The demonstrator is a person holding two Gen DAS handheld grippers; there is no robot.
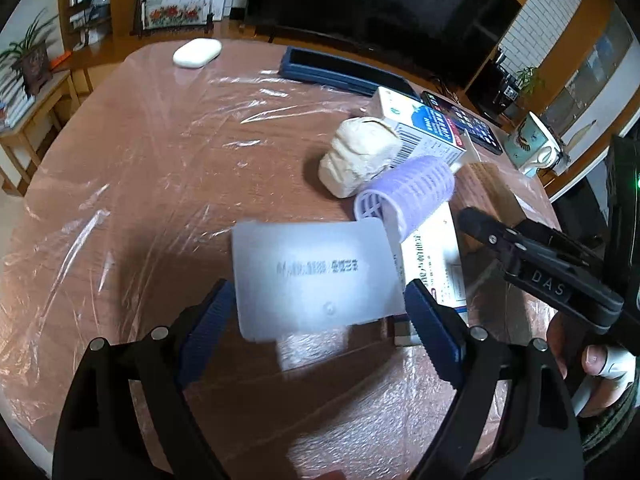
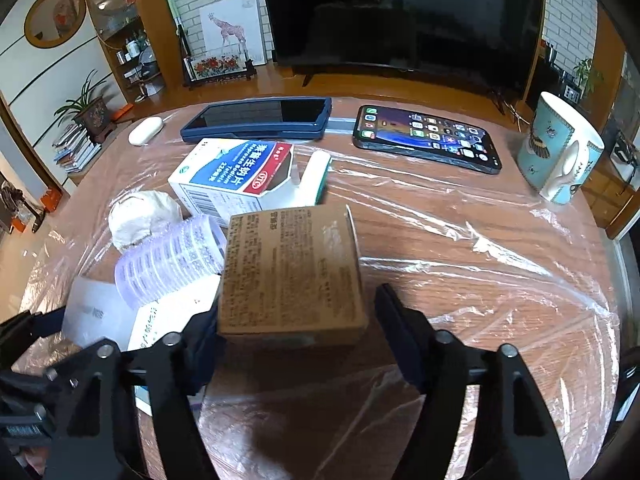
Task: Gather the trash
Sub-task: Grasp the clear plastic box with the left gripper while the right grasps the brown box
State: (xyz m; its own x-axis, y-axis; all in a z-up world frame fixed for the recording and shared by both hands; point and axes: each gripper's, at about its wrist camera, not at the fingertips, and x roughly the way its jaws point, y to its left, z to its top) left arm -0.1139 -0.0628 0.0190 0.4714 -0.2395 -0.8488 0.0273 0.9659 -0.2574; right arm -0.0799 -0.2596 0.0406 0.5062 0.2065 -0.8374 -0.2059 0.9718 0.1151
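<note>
On the plastic-covered table, my left gripper (image 1: 320,308) is open, its blue pads either side of a white flat packet (image 1: 316,276); whether they touch it I cannot tell. A purple hair roller (image 1: 408,192), a crumpled white tissue ball (image 1: 360,156), an opened blue-and-white medicine box (image 1: 424,128) and a long white box (image 1: 436,264) lie beyond. My right gripper (image 2: 296,320) is open around a brown cardboard box (image 2: 294,272), the left pad close against it, the right pad apart. The roller (image 2: 172,260), tissue (image 2: 140,216) and medicine box (image 2: 240,176) show to its left.
A lit phone (image 2: 428,138), a dark blue case (image 2: 260,118), a white oval case (image 2: 145,130) and a blue mug (image 2: 560,152) stand toward the table's far side. A TV (image 2: 400,16) is behind. The right gripper (image 1: 532,256) shows in the left wrist view.
</note>
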